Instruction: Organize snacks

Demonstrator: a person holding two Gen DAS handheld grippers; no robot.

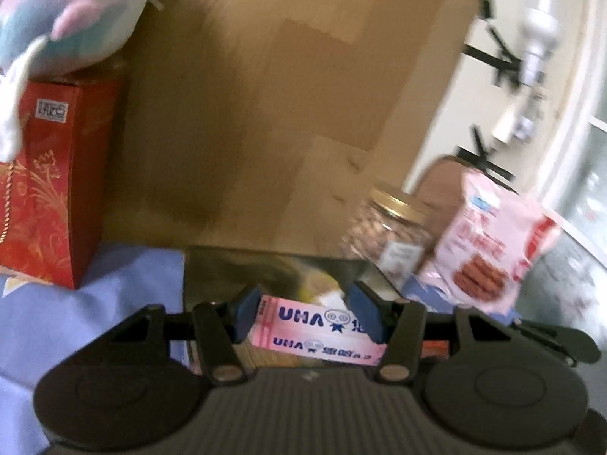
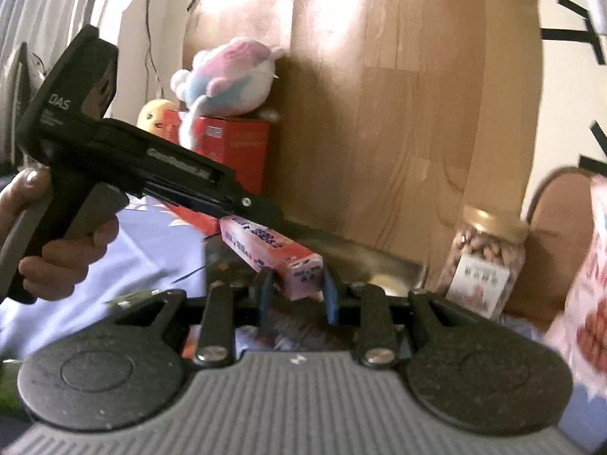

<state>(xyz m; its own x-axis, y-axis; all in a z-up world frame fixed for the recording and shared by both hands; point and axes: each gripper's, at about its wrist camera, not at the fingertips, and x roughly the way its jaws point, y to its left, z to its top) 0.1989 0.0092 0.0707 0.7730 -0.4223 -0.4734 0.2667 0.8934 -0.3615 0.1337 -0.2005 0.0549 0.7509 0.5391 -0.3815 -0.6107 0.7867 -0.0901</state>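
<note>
My left gripper (image 1: 309, 313) is shut on a pink UHA candy box (image 1: 315, 328), held crosswise between the blue pads above a shiny metal tray (image 1: 212, 265). In the right wrist view the same pink box (image 2: 273, 254) hangs from the left gripper's black body (image 2: 159, 167) over the tray (image 2: 379, 261). My right gripper (image 2: 297, 294) is part open and holds nothing; the box end sits just beyond its fingertips. A pink snack bag (image 1: 489, 242) and a jar of nuts (image 1: 390, 235) stand right of the tray.
A red gift box (image 1: 49, 185) with a plush toy (image 1: 72, 15) on top stands at the left on the blue cloth (image 1: 95, 322). A wooden board (image 1: 288, 94) rises behind the tray. A yellow plush (image 2: 153, 113) sits behind the red box. A chair back (image 2: 557, 227) is at the right.
</note>
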